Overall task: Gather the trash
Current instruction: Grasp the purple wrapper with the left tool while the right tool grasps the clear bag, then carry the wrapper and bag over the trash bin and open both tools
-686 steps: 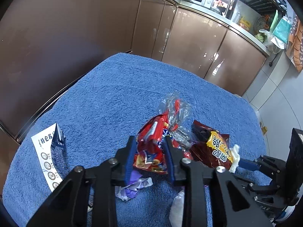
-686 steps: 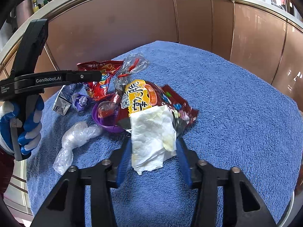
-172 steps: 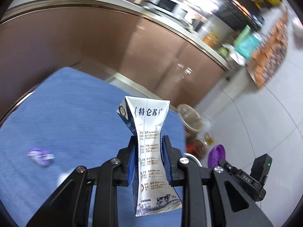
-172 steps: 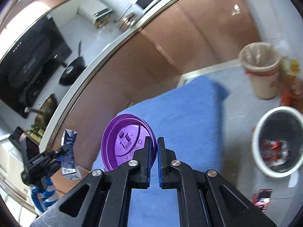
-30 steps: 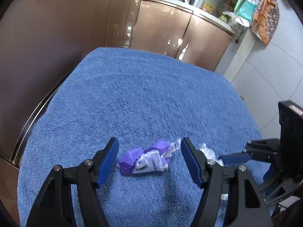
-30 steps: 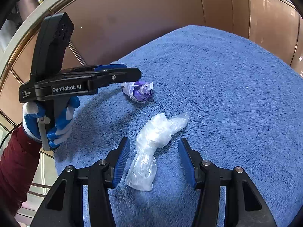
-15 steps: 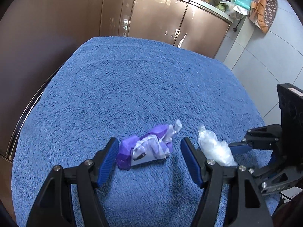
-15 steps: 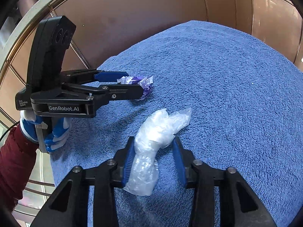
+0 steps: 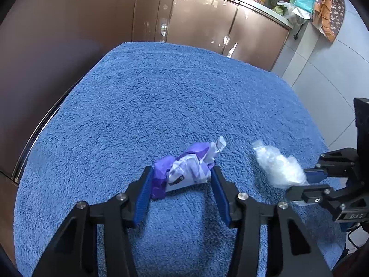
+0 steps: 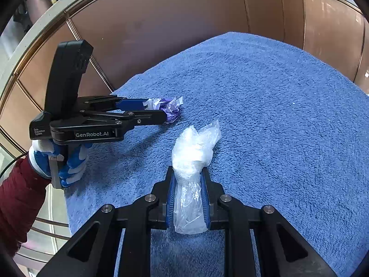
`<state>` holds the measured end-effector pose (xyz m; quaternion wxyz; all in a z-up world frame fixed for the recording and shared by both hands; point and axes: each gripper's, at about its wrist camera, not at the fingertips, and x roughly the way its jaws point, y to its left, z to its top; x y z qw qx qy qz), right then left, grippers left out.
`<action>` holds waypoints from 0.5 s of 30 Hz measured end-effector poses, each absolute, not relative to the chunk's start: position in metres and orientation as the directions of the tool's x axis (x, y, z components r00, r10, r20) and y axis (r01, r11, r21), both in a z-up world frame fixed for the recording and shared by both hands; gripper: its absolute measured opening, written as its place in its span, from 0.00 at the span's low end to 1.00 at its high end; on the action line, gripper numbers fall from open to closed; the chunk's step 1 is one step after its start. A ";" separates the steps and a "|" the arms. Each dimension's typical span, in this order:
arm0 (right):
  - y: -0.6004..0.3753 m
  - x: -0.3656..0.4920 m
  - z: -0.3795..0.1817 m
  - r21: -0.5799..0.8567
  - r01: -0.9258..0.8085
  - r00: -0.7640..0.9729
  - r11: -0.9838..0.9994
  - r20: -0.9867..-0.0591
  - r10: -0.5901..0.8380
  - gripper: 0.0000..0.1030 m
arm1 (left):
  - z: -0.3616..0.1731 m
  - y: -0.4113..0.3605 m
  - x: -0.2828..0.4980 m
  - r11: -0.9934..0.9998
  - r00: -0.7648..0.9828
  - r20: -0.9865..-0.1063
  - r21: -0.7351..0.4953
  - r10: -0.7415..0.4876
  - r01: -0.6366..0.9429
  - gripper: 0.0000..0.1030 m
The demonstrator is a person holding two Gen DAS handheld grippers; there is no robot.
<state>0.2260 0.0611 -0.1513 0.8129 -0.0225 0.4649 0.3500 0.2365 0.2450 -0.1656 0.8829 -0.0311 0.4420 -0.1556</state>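
A crumpled purple-and-white wrapper point(image 9: 184, 170) lies on the blue towel point(image 9: 161, 103). My left gripper point(image 9: 182, 175) straddles it, and its closing jaws have both blue pads against the wrapper's ends. To the right lies a wad of clear plastic bag point(image 9: 276, 168), with my right gripper point(image 9: 299, 182) on its near end. In the right wrist view the right gripper point(image 10: 188, 175) is closing, and its pads squeeze the clear plastic bag point(image 10: 191, 147) into a narrow waist. The left gripper point(image 10: 161, 109) reaches in from the left onto the purple wrapper point(image 10: 170, 108).
A gloved hand point(image 10: 62, 161) with a dark red sleeve holds the left gripper at the towel's left edge. Brown glossy cabinet doors point(image 9: 196, 16) run behind the towel. Grey tiled floor point(image 9: 322, 69) shows past the towel's right edge.
Both grippers have narrowed. The left jaws came in onto the purple wrapper. The right jaws pinched the plastic bag, which now bulges above the pads.
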 end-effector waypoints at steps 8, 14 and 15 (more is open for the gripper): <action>0.039 0.225 -0.134 0.308 -0.569 0.363 0.763 -0.738 0.569 0.20 | -0.154 0.245 0.229 0.955 0.581 -0.759 -0.214 -0.296 0.206 0.43; 0.000 0.223 -0.121 0.335 -0.528 0.415 0.781 -0.701 0.581 0.20 | -0.126 0.223 0.227 0.952 0.597 -0.744 -0.197 -0.300 0.234 0.43; -0.010 0.223 -0.119 0.339 -0.520 0.425 0.784 -0.694 0.581 0.20 | -0.121 0.217 0.227 0.950 0.599 -0.741 -0.194 -0.304 0.243 0.43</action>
